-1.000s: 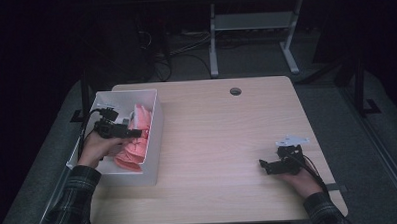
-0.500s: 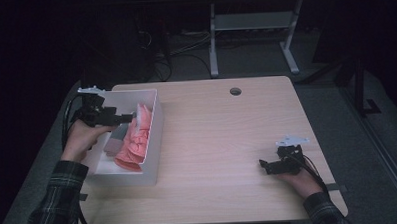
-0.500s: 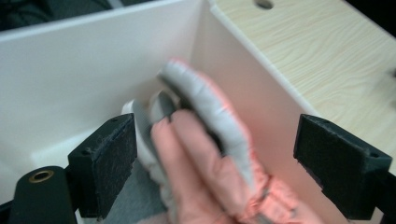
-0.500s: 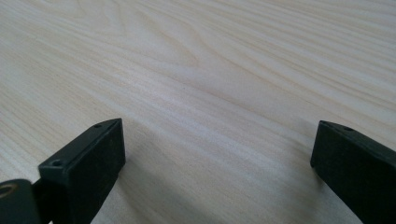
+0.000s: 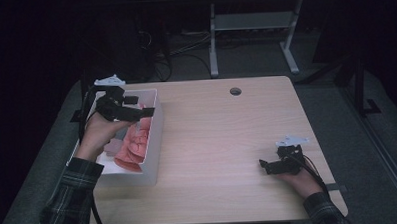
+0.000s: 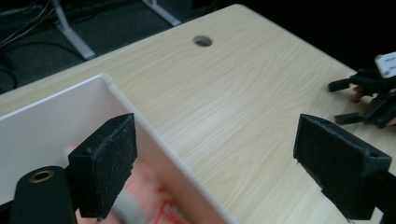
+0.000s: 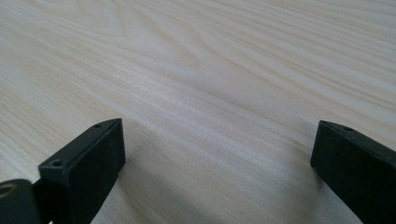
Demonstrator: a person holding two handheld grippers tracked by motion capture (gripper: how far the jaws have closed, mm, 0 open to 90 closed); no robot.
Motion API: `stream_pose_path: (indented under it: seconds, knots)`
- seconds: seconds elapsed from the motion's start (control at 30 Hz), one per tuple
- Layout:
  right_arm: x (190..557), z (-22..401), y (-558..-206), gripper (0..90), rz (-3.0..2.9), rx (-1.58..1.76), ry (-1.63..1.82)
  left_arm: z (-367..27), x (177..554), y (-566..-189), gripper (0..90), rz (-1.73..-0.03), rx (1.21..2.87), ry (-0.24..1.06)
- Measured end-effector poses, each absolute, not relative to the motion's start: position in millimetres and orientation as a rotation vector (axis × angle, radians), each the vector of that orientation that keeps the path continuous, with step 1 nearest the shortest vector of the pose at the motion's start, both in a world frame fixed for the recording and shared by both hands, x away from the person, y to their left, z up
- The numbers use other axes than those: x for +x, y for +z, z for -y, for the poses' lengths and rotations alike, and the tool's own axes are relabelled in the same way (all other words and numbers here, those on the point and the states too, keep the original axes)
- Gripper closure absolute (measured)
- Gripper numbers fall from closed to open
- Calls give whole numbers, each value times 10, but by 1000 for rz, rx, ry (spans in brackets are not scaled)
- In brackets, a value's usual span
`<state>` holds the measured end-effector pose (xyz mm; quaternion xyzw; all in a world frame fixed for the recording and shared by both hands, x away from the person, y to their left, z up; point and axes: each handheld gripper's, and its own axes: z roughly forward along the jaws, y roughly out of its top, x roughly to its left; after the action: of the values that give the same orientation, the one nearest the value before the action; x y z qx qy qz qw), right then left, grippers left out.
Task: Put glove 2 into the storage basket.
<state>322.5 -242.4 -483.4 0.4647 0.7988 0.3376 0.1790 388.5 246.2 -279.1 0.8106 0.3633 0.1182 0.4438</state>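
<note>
Pink pieces (image 5: 133, 147) are lying piled in the white bin (image 5: 155, 124) at the table's (image 5: 227, 141) left edge. The left gripper (image 5: 147, 113) is being held above the bin's far end, jaws spread wide with nothing between them. The right gripper (image 5: 263, 166) is being rested on the bare wood near the right edge, its jaws likewise spread apart and empty.

Dim room, dark surroundings — table (image 5: 222, 136) lit from above; pink contents (image 6: 154, 205) blurred
</note>
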Motion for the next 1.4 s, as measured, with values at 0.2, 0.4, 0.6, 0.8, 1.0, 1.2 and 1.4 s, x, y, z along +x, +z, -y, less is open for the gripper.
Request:
stream_pose_path:
  seconds: [0.2,0.4,0.6,0.8,1.0,1.2,1.4]
  knots:
    - [3225,2424,-4834,26,-2259,1314,955,-2098,3817,-2753,133,-832,2024,299]
    - [3224,2424,-4833,26,-2259,1315,954,-1722,3734,-2850,133,-767,2035,260]
    - [3224,2425,-4833,26,-2259,1314,953,-1390,3629,-3035,133,-713,2079,248]
    - [3224,2425,-4833,26,-2260,1314,953,-1127,3513,-3310,134,-694,2100,260]
    - [3224,2426,-4833,26,-2260,1313,953,-942,3420,-3656,134,-665,2133,244]
    - [3225,2426,-4834,26,-2259,1312,953,-847,3371,-4012,134,-641,2191,219]
    - [3225,2426,-4834,26,-2260,1312,953,-796,3339,-4339,135,-627,2229,194]
